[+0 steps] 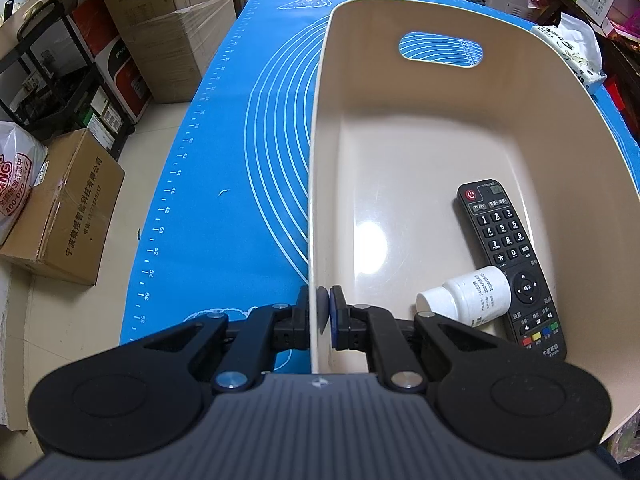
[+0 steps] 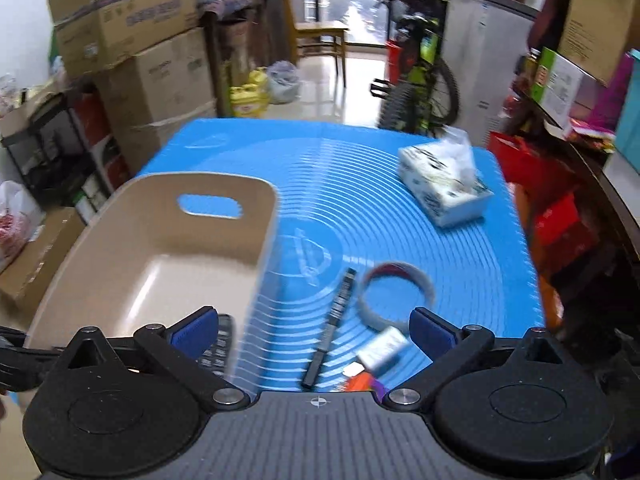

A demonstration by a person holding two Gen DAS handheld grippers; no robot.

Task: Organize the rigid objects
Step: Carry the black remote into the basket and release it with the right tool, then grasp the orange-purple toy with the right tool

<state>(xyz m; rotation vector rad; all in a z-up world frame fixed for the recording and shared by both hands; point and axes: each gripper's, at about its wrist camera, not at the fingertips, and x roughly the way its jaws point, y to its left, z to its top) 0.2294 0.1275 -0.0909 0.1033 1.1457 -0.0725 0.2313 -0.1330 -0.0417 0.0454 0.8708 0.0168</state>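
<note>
At the bottom centre of the left wrist view, the left gripper (image 1: 323, 312) is clenched on the near left wall of the beige bin (image 1: 400, 128), one pad outside and one inside, the thin rim pinched between them. The bin is smooth, glossy plastic with rounded corners and an oval handle cut-out in its far wall; it stands on a blue silicone mat (image 1: 224, 152) printed with white rings and a ruler scale. In the lower right of the frame, inside the bin, lie a black remote control (image 1: 508, 240) with rubbery numbered keys and a small white pill bottle (image 1: 468, 294) on its side, resting against the remote. The wall is thin and slick, so I judge the grip could slip or the wall flex if the bin is tugged, and the round bottle would roll.

In the right wrist view, blurred throughout, the right gripper (image 2: 316, 330) is released, its blue pads wide apart, holding nothing. Between them, low in the frame, the mat carries a slim black pen (image 2: 332, 328), a pale ring like a tape roll (image 2: 394, 294), a small white box (image 2: 382, 348) and something orange and purple at the bottom edge, too blurred to name. A soft tissue pack (image 2: 444, 184) sits upper right, the bin at left. The pieces lie close together, so closing on one could knock another; the narrow pen might skid on the mat.
</note>
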